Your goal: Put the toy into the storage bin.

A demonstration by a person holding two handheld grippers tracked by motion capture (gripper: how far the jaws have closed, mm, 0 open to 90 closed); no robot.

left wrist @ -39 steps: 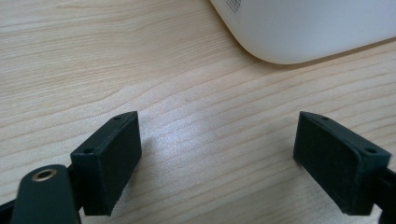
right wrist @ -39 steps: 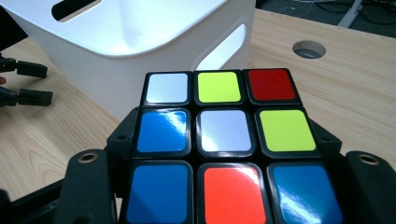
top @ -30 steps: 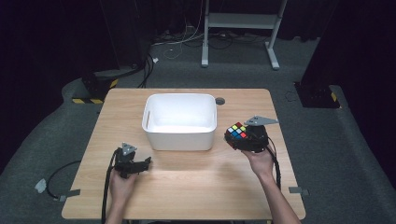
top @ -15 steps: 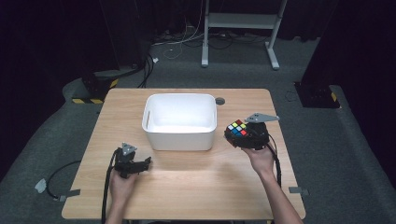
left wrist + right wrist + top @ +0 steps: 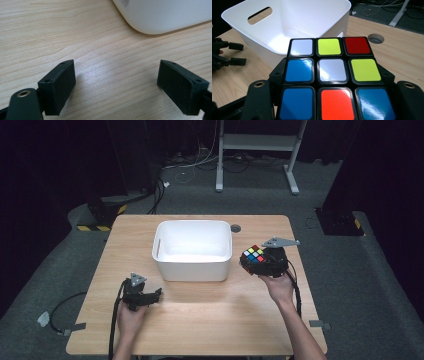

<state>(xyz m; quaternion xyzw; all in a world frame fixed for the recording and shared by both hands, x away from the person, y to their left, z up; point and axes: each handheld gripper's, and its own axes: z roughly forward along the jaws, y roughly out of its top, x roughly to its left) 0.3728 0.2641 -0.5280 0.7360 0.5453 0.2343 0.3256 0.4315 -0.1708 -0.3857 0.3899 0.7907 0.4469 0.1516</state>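
Table (image 5: pixel 200 330) – pale wood-grain laminate, flat, rounded corners, a round cable hole (image 5: pixel 235 228) near the far edge.

Bin (image 5: pixel 192 250) – white plastic, smooth w/ slight gloss, rounded corners, slot handle in one end wall, looks empty; sits centre-far on the table.

Cube (image 5: pixel 254 255) – 3x3 puzzle cube, glossy stickers on black plastic, scrambled colours; held clear of the table at approx 3 o'clock from the bin, just beside its right wall.

Right gripper (image 5: pixel 267 262) – jaws clamped on the cube's two sides.

Left gripper (image 5: pixel 150 296) – jaws apart, nothing btwn them, low over the table at approx 7 o'clock from the bin.

Step, as I read it: carry phase – cube picked, not yet over the bin. Next move prob. needs a lift over the rim, shift twd 9 o'clock, then release inside. Hard slick faces, so keep the grip square.
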